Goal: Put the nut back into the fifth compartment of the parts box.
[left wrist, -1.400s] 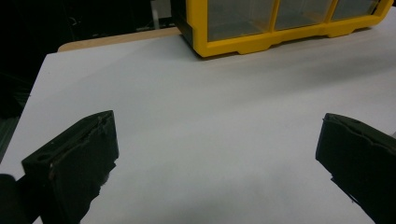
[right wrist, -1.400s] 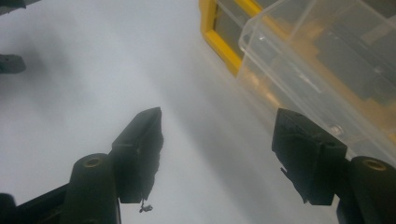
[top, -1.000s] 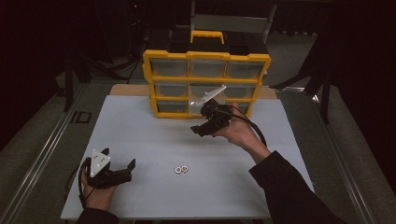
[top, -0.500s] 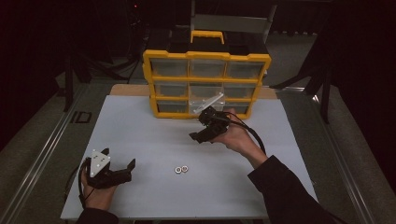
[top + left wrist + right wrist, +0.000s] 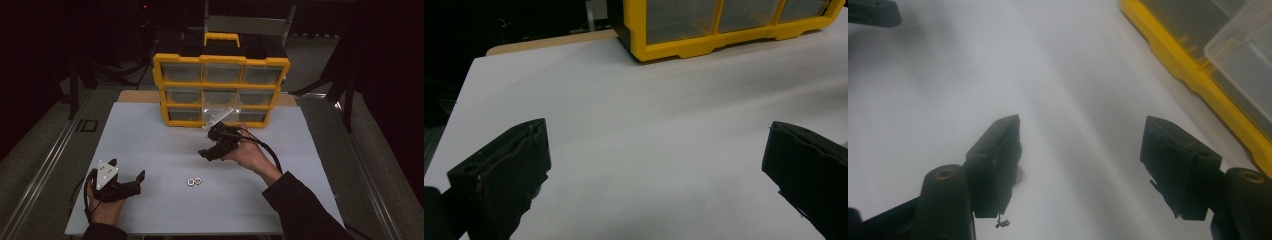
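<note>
Two small metal nuts [image 5: 194, 181] lie side by side, touching, on the smooth white sheet of the table [image 5: 150, 145], towards its near edge, with bare room all round them. The right gripper [image 5: 207, 152] hangs above and beyond them, jaws spread and empty. The left gripper [image 5: 136, 179] rests low at the near left, jaws spread wide on nothing. Behind stands a yellow plastic organiser [image 5: 220, 90] with clear drawers and a top handle; no writing is legible anywhere.
</note>
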Demonstrator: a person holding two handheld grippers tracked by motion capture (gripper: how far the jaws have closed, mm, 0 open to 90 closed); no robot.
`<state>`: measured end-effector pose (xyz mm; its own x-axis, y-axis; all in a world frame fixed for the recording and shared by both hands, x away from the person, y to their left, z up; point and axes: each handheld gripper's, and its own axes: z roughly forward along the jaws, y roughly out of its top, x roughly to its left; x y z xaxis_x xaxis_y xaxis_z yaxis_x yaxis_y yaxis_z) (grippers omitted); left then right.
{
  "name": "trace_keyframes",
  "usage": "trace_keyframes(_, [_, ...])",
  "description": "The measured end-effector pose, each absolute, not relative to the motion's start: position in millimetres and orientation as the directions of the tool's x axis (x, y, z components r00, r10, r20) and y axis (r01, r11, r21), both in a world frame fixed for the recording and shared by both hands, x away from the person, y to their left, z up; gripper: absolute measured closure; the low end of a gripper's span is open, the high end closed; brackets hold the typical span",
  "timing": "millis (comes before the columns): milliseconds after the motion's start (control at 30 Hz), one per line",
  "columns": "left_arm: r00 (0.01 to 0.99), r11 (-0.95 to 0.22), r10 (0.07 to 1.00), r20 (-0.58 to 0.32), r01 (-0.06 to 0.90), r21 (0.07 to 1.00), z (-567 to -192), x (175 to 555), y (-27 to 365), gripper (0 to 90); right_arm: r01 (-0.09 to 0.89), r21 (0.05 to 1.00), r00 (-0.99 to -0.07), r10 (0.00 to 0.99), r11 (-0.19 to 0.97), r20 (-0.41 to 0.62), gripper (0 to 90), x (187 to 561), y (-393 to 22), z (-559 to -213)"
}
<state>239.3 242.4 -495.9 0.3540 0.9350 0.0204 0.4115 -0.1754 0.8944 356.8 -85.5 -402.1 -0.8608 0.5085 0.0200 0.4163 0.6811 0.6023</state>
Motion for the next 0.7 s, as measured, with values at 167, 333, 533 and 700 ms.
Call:
trace_keyframes(167, [0.354,-0.176,0.935,0.022,0.412,0.894,-495.9,239.3,242.4,0.0,0.404,0.605,-0.87,0.493,0.686,0.021,32.3,352.8,-80.3,-406.0])
trace_keyframes(333, [0.354,-0.176,0.935,0.021,0.412,0.894,-495.9,239.2,242.7,0.0,0.397,0.603,-0.877,0.48,0.692,0.027,32.4,349.0,-75.7,-413.0])
trace_keyframes(533, [0.354,-0.176,0.935,0.021,0.412,0.894,-495.8,239.2,242.8,0.0,0.388,0.6,-0.886,0.463,0.7,0.032,32.4,345.5,-71.4,-419.6])
trace_keyframes(700, [0.353,-0.176,0.935,0.021,0.412,0.894,-495.9,239.2,242.5,0.0,0.36,0.605,-0.897,0.441,0.711,0.015,32.8,340.4,-67.0,-424.4])
